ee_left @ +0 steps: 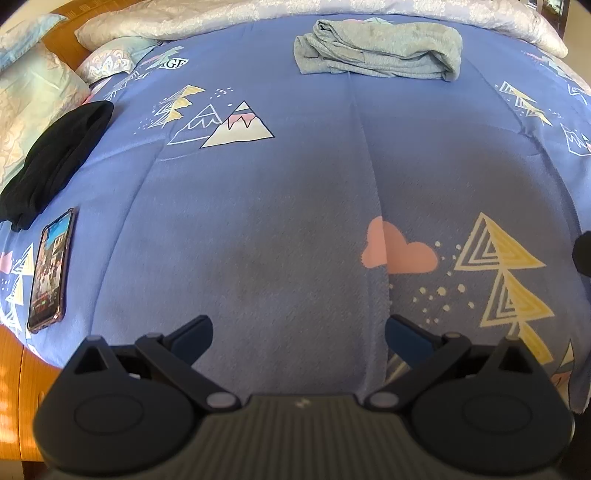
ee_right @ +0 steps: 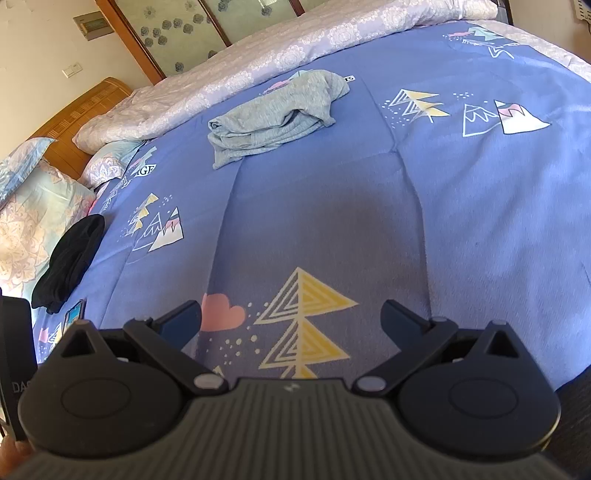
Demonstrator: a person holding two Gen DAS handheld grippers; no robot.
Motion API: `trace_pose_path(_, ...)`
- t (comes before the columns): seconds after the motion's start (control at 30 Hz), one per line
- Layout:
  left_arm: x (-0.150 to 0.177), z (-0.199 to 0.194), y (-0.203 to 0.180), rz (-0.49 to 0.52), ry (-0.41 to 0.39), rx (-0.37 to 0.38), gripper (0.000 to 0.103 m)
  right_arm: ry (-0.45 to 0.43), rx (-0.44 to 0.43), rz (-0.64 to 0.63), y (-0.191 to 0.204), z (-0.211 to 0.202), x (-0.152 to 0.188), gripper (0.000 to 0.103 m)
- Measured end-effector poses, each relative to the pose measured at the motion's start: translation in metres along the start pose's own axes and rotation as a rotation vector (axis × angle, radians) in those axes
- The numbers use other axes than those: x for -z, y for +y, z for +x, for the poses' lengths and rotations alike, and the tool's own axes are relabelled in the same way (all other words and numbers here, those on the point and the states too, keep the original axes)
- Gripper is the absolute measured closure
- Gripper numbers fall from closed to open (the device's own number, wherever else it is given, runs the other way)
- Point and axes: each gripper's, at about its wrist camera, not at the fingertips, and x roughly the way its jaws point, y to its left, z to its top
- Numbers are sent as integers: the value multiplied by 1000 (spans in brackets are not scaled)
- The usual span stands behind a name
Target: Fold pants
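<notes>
Pants point(ee_left: 380, 55) of light grey cloth are seen lying in a loose, rumpled heap on the far part of the bed, well apart from both claws; in the right wrist view the same heap point(ee_right: 275, 114) is found far and a little to the left. They rest on a blue quilt point(ee_left: 295, 192) printed with mountains, yellow trees and a pink cloud, just near of a pale flowered cover point(ee_left: 229, 18) bunched along the far edge.

The left claw point(ee_left: 298, 330) is held wide open above bare quilt near the close edge of the bed — nothing is gripped between its dark fingers point(ee_left: 192, 334). The right claw point(ee_right: 291, 321) is likewise spread wide and empty, with the printed yellow tree visible between its fingers point(ee_right: 400, 321).

At the left side a black garment point(ee_left: 55, 162) is laid in a bundle, partly against a flowered pillow point(ee_left: 33, 99). Just near of it a phone point(ee_left: 50, 271) lies flat with its screen lit — only its top corner point(ee_right: 74, 314) is shown in the right wrist view. A wooden headboard point(ee_right: 85, 107) is seen at the far left, and a wooden bed frame point(ee_left: 14, 369) at the near left. Whether the black bundle is another pair of pants cannot be told.
</notes>
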Motion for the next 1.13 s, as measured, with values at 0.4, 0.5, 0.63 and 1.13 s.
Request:
trace_pose_path(0.4, 1, 0, -1, 3, 4, 2, 0, 3, -2, 4, 0, 0, 1, 0)
trace_pose_path(0.5, 1, 1, -1, 4, 4, 2, 0, 4, -3, 3, -1, 0, 1, 0)
trace_pose_path(0.63, 1, 1, -1, 5, 3, 1, 0, 4, -3, 3, -1, 0, 1, 0)
trace_pose_path(1.13, -4, -9, -6, 37, -63, 23, 0, -21, 12, -31, 0, -2, 1, 0)
